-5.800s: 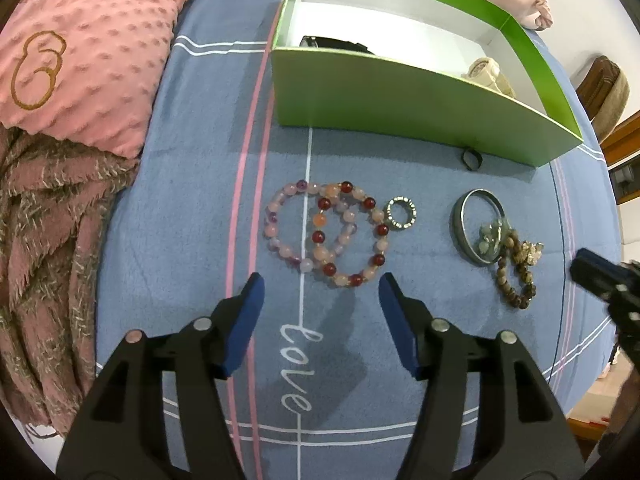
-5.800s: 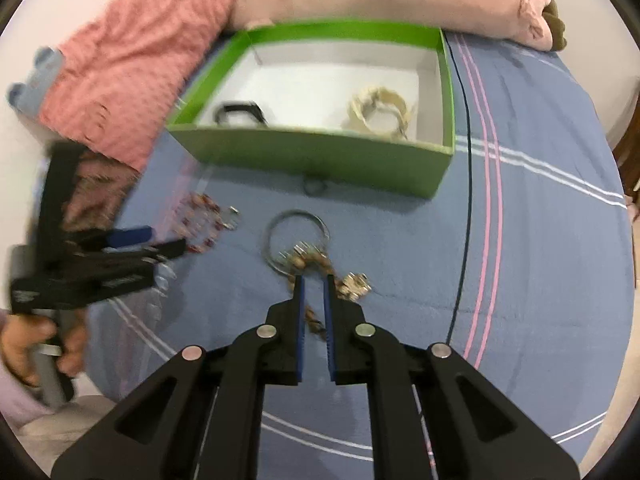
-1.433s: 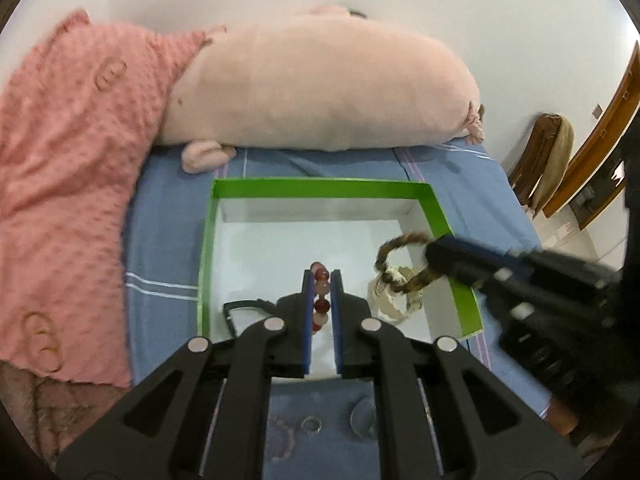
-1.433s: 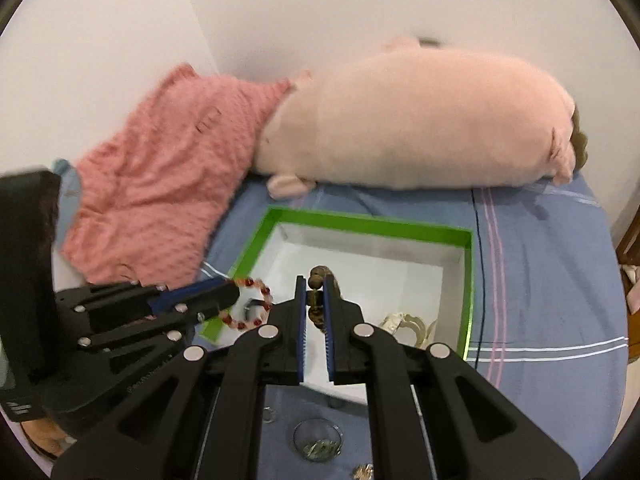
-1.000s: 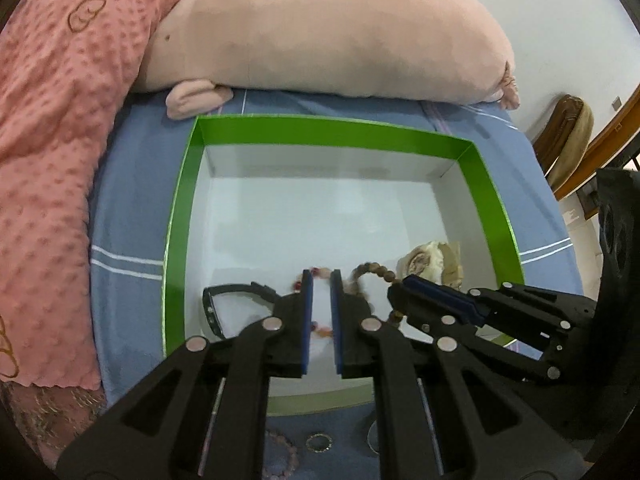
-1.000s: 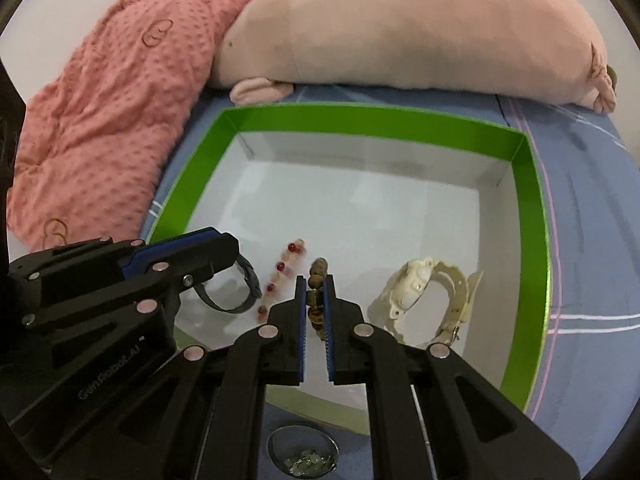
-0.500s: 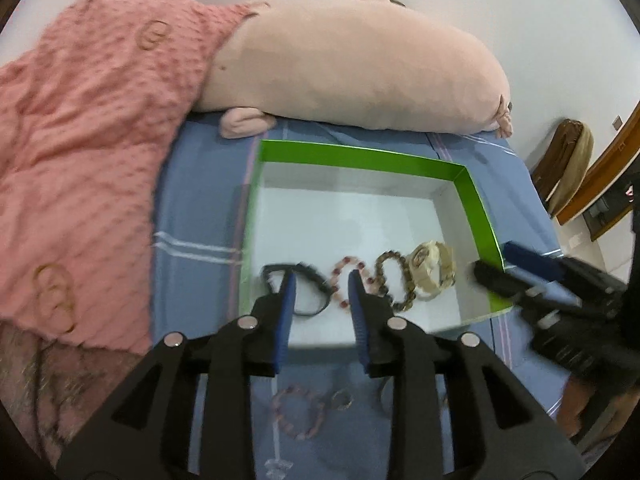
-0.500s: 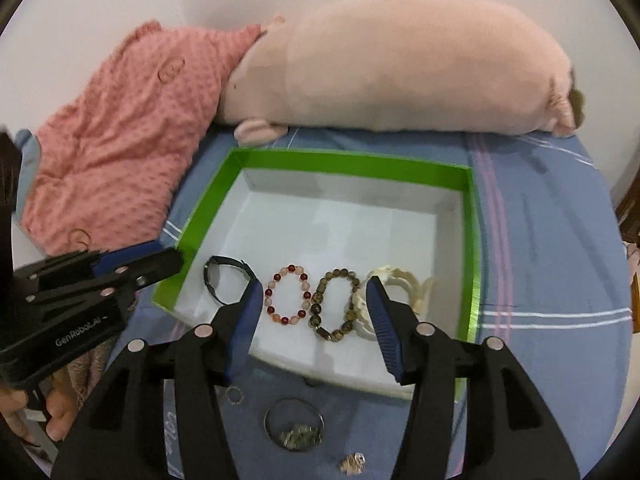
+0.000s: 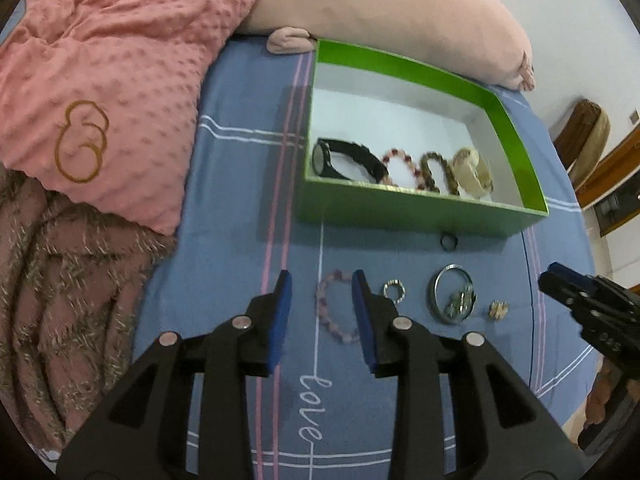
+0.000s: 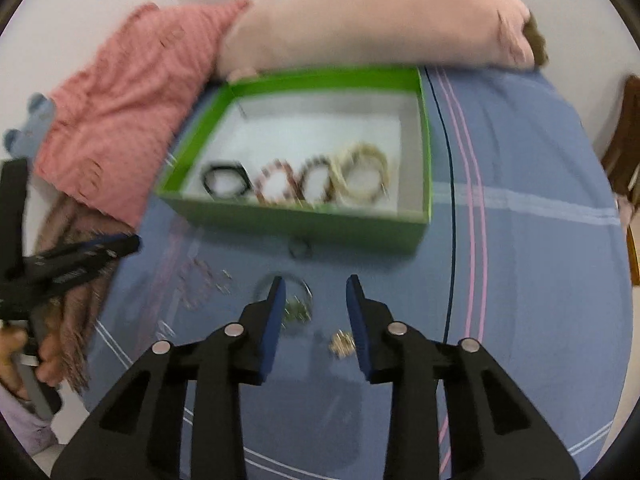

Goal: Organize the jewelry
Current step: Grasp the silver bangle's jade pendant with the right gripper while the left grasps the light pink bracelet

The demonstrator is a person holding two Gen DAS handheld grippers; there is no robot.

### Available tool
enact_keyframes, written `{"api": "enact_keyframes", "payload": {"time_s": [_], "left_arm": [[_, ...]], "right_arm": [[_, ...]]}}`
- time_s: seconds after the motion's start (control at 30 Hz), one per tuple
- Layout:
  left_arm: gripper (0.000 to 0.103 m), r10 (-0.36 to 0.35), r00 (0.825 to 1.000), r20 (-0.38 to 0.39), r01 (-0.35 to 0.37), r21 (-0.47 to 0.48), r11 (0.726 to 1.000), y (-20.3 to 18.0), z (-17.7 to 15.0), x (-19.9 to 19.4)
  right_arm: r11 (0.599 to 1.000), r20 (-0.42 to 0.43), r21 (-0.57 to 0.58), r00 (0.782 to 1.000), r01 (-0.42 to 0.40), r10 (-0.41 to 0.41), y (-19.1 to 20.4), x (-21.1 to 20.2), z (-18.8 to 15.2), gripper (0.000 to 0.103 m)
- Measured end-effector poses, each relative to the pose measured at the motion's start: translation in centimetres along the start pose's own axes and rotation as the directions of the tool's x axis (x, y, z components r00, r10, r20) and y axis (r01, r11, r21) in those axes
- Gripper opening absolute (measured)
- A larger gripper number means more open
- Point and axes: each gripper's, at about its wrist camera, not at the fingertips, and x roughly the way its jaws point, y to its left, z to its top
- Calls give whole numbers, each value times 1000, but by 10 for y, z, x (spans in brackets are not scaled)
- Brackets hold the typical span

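A green box (image 9: 420,211) on the blue bedsheet holds a black watch (image 9: 344,159), a red bead bracelet (image 9: 400,166), a brown bead bracelet (image 9: 436,170) and a cream bracelet (image 9: 472,172). My left gripper (image 9: 320,304) is open and empty, above a pale pink bead bracelet (image 9: 332,312). Beside it lie a small ring (image 9: 394,291), a silver bangle (image 9: 452,294) with small charms, an earring (image 9: 498,309) and a black ring (image 9: 449,242). My right gripper (image 10: 314,304) is open and empty, above the bangle (image 10: 286,284) and the earring (image 10: 342,343).
A pink dotted blanket (image 9: 100,80) and a brown throw (image 9: 60,280) lie left. A long pink pillow (image 9: 380,12) lies behind the box. The right gripper shows at the right edge of the left wrist view (image 9: 588,308).
Both grippers released their bracelets into the box, opened, and pulled back toward the near side, over the jewelry lying on the sheet.
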Motion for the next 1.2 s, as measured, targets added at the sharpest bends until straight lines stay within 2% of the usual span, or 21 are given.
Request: {"api": "enact_keyframes", "payload": {"time_s": [0.33,0.47,0.63,0.73,0.93,1.2], "left_arm": [[32,5,998,-56,-5,-4,1000,-2,-12,23],[32,4,996,-84,-5,-9,1000,-3,-17,33],[39,11,996,-85,-11,3,1000,-5,-19,35],[39,14,996,-88,-13,6,1000,-6,-19,38],[39,16,994,-111,-15,8,1000,-6,-18,47],[39,36,988,-147,-28,56,998,-18,-21,63]], "right_arm": [[1000,-66,-7,998,8,-8,2,20,-16,32],[998,-89,-67,996,-15,9,22,33,-15,32],[995,-137,-88,990,-42,30,40,58,-14,32],[995,-154,-88,988,-43,29,45,69,-10,32],[995,-180,-96,983,10,-27,45,86,-7,30],[988,-165,-144,983,53,-76,52,87,-8,30]]}}
